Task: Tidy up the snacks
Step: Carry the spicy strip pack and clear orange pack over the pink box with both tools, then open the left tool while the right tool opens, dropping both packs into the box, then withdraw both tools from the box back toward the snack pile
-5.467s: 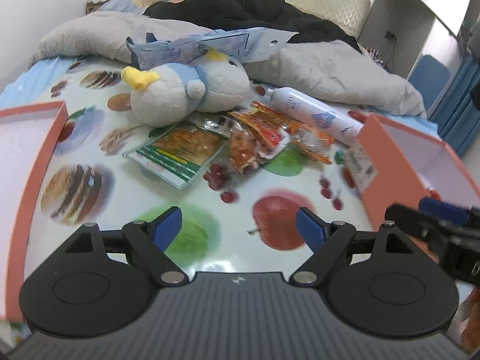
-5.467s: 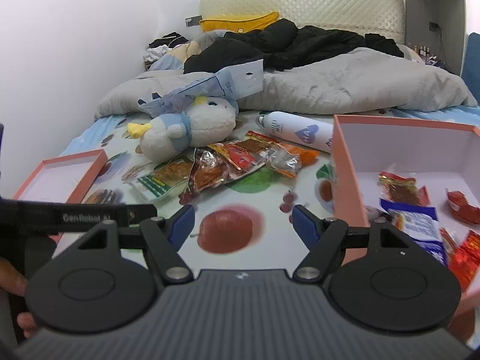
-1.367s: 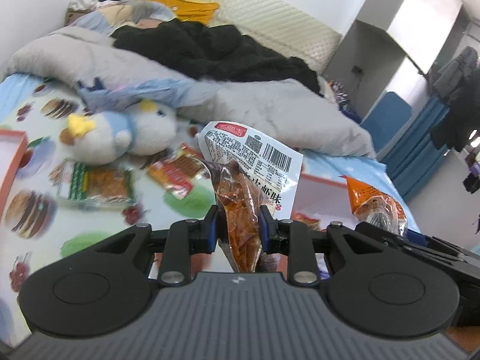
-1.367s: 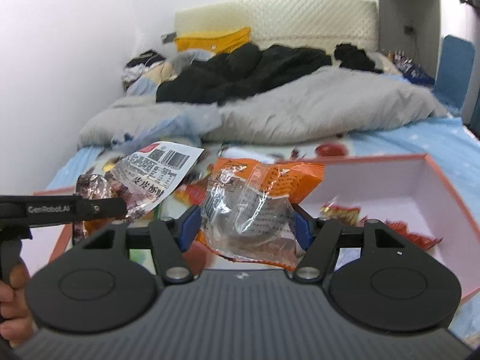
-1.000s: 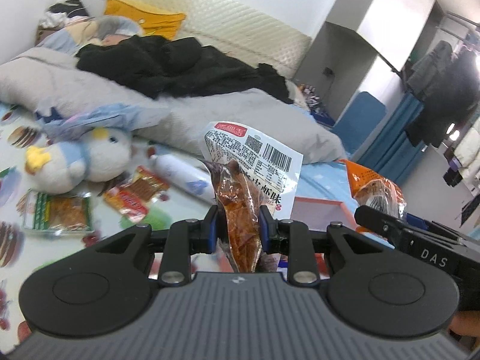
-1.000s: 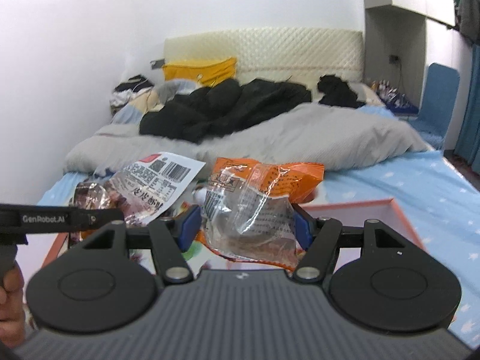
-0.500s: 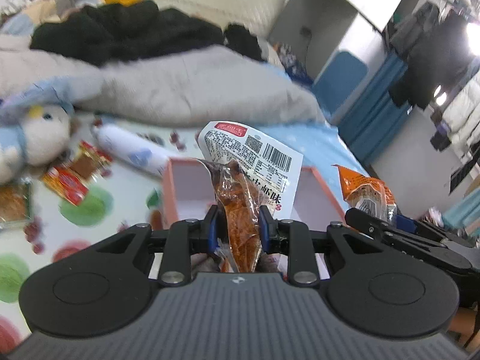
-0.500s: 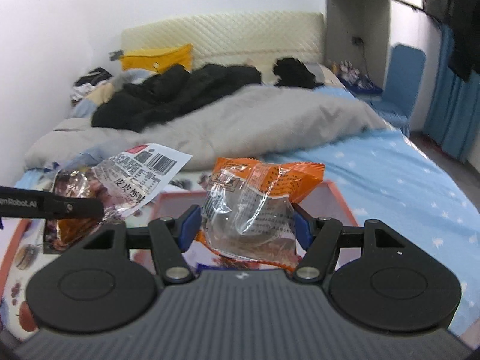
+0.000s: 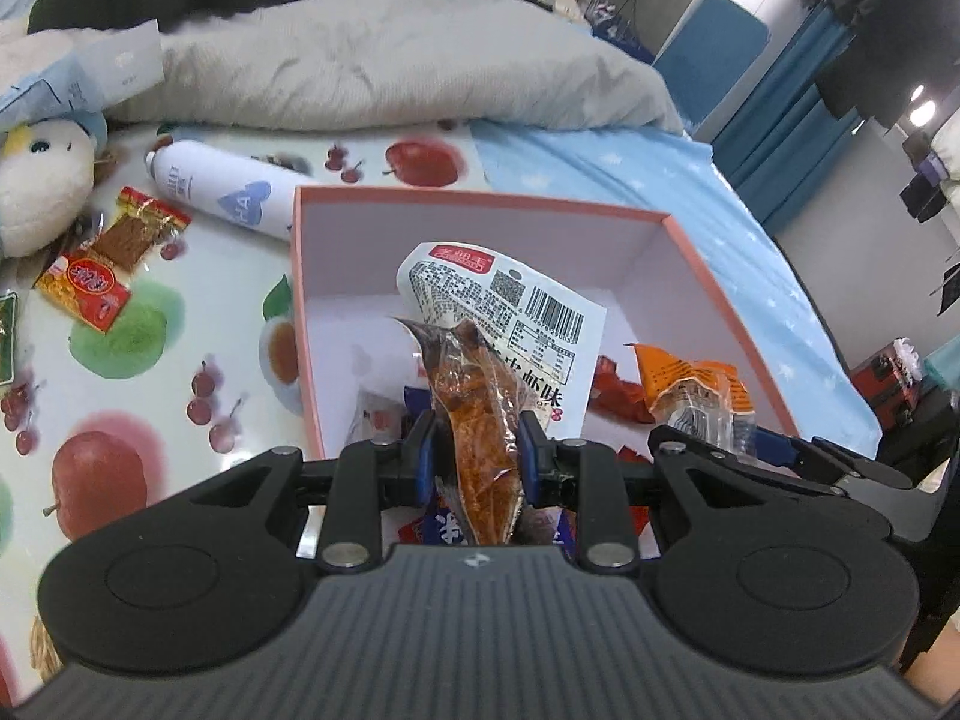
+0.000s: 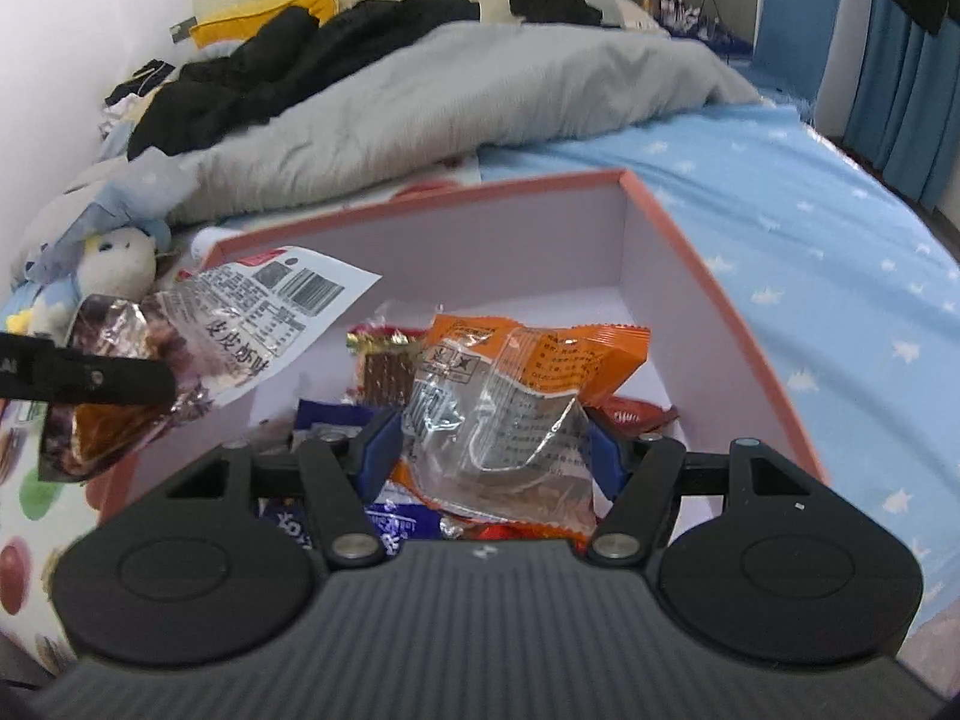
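My left gripper [image 9: 477, 444] is shut on a clear snack packet with a white barcode label [image 9: 498, 324], held over the near left part of the pink box [image 9: 480, 199]. Over the same box, my right gripper [image 10: 489, 450] is shut on an orange-and-clear snack bag [image 10: 516, 384]. In the right wrist view the left gripper's packet [image 10: 210, 324] hangs at the box's left wall. Several small snack packets [image 10: 384, 360] lie on the box floor. The right gripper's orange bag [image 9: 696, 390] shows at the right of the left wrist view.
Two snack packets [image 9: 108, 264] and a white spray bottle [image 9: 222, 195] lie on the fruit-print cloth left of the box, beside a plush toy [image 9: 42, 180]. A grey duvet [image 9: 372, 60] is heaped behind. Blue star-print sheet [image 10: 840, 252] lies right of the box.
Both grippers have come down and forward with their packets, from above the bed to just over the pink box. Both views now look down into it.
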A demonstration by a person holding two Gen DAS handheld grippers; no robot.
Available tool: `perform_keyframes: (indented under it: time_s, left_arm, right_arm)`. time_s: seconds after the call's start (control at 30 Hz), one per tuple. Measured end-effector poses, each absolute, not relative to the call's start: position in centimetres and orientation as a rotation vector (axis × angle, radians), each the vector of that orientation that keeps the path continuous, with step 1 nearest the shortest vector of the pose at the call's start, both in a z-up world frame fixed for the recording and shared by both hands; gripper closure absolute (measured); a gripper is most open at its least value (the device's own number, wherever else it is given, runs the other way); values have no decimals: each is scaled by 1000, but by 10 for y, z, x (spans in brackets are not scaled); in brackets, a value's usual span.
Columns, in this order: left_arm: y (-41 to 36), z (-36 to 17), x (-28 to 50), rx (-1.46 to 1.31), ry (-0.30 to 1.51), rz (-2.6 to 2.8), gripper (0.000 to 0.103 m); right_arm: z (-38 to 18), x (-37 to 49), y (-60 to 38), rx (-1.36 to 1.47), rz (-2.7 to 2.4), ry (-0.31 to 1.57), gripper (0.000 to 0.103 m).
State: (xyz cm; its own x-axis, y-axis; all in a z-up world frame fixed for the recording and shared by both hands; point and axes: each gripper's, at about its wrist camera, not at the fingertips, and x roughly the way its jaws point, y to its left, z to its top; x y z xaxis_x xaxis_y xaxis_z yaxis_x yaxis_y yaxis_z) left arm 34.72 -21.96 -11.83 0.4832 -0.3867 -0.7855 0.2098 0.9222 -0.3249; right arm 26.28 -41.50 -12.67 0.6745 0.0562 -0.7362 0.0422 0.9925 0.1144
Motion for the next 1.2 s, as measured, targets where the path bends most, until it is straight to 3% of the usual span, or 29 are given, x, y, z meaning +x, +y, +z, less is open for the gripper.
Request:
perform_keyframes:
  time_s: [0.23,0.3,0.37,0.4,0.43,0.67,0.9,1.2]
  left_arm:
    - [-217,-124,352,-207,1007,-361,69]
    - [-214,-119,351,-215,1006,-345,47]
    - [-211,-113,349,-198,987,-336,37]
    - [-209,-109,347,-192,973,-336,37]
    - [-206,-105,346,-192,964,-338,37]
    - [-180,-66,326,-185,874,-340,37]
    - [-138,-22,299,-194,780,-312,27]
    - [-70,15,249,-194,666,-236,26]
  right_arm:
    - [-133,267,-422,154,11,848,37]
    - [-130,269,-423,164,13,847,36]
    - [-127,267,-425,175,9,845,18]
    - [-124,267,-424,176,4,843,6]
    - [-123,266,-423,174,3,841,2]
    - [-93,257,-410,179,7,797,0]
    - [-42,243,-381,170,51,698,0]
    - [5,220,-318,79,101,637,0]
